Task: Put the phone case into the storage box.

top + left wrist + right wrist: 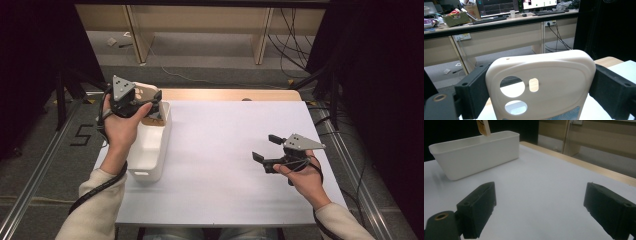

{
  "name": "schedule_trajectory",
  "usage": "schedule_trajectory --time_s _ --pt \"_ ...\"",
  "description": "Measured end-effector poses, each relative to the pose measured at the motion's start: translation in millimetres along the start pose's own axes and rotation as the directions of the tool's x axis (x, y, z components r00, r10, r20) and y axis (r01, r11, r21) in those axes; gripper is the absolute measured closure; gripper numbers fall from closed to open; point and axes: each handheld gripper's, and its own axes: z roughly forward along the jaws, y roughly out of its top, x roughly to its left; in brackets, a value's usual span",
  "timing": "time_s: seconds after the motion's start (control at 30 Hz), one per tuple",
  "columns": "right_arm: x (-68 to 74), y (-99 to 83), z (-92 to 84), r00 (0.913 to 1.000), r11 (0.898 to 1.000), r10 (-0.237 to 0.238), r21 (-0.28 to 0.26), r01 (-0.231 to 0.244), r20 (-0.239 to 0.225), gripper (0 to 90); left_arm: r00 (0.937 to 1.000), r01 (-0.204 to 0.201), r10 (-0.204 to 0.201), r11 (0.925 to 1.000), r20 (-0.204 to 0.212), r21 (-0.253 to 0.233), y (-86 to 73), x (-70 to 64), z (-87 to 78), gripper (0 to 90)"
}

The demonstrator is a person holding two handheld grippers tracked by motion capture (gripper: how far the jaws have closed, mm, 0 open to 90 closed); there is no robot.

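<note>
Cream plastic phone case (146, 92) with round camera cut-outs sits clamped in the left gripper (150, 100), held above the far end of the white rectangular plastic bin (150, 150). Seen along the left gripper's own jaws, the phone case (544, 85) is pressed between both. Seen from the right gripper (539, 207), its jaws gape over bare white tabletop (544, 180), the bin (476, 155) ahead to its left.

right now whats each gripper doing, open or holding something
left gripper: shut on the phone case, held over the white bin.
right gripper: open, nothing between its jaws, over the table.
</note>
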Motion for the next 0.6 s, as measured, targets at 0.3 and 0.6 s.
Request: schedule_trajectory --time_s 0.3,0.6 --pt "0.0 0.0 0.1 1.0 1.0 -0.002 0.0 0.002 0.0 11.9 1.0 -0.006 0.006 1.0 -0.003 0.005 -1.8 1.6 1.2 10.4" --pt "0.1 0.0 0.0 1.0 1.0 -0.002 -0.001 0.002 -0.001 12.1 1.0 -0.003 0.003 0.9999 -0.006 0.01 -3.5 3.1 2.2 10.4"
